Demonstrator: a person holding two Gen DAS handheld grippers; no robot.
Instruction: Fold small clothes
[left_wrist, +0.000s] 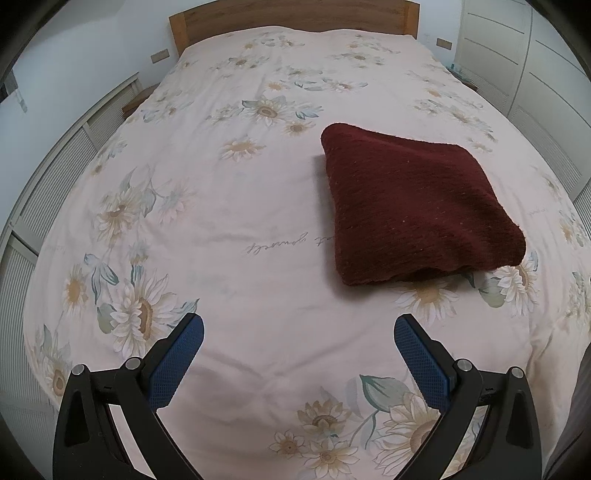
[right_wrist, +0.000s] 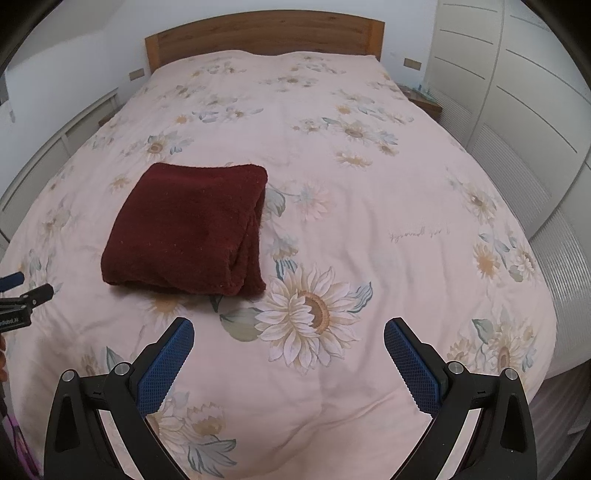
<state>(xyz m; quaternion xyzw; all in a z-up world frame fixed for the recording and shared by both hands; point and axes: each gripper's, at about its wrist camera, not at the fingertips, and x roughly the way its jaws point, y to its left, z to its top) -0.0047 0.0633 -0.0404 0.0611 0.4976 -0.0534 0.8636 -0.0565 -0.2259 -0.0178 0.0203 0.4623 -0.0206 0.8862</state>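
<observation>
A dark red knitted garment (left_wrist: 417, 206) lies folded into a thick, roughly square bundle on the bed, resting on a pale pink duvet (left_wrist: 236, 206) printed with sunflowers. Its open layered edges face the near right corner as seen from the right wrist camera, where the folds stack up on one another. The left gripper (left_wrist: 299, 328) hangs above the bedcover with its jaws spread wide and nothing between the blue textured pads (left_wrist: 177, 362); the bundle sits ahead of it and off to its right, well clear of the fingers. The right gripper (right_wrist: 289, 330) is likewise released, jaws wide apart and empty, with the garment ahead and to its left and a large printed sunflower (right_wrist: 314, 310) just beyond its fingertips. From the right wrist camera the tip of the left gripper shows at the far left edge, near the bundle's lower corner but not touching it. A wooden headboard (right_wrist: 264, 35) closes the far end of the bed, and white wardrobe doors (right_wrist: 517, 92) run along the right side of the room.
</observation>
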